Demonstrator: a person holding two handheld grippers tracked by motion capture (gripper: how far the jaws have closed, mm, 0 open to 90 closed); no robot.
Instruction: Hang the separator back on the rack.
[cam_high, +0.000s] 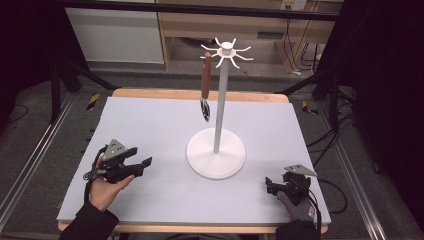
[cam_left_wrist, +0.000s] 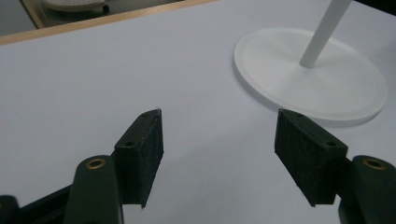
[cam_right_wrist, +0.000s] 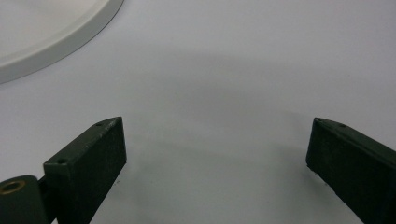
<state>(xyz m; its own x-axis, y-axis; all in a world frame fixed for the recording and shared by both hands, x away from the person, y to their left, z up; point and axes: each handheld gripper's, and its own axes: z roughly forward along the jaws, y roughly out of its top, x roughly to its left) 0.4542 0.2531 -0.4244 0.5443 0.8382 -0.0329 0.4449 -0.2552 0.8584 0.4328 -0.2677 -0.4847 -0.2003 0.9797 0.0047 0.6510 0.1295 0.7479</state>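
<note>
Black-padded left claw (cam_high: 142, 164) and right claw (cam_high: 267, 186) rest near the surface (cam_high: 150, 130), both agape and empty; beyond, the brown-handled utensil (cam_high: 205, 86) hangs on the white stand (cam_high: 218, 100); hanging looks finished, next move likely just withdrawing.

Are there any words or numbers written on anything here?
None can be read.
The white stand, the hanging utensil, the left gripper and the right gripper carry no visible writing.
The yellow-and-black markings on the floor are stripes, not letters.
</note>
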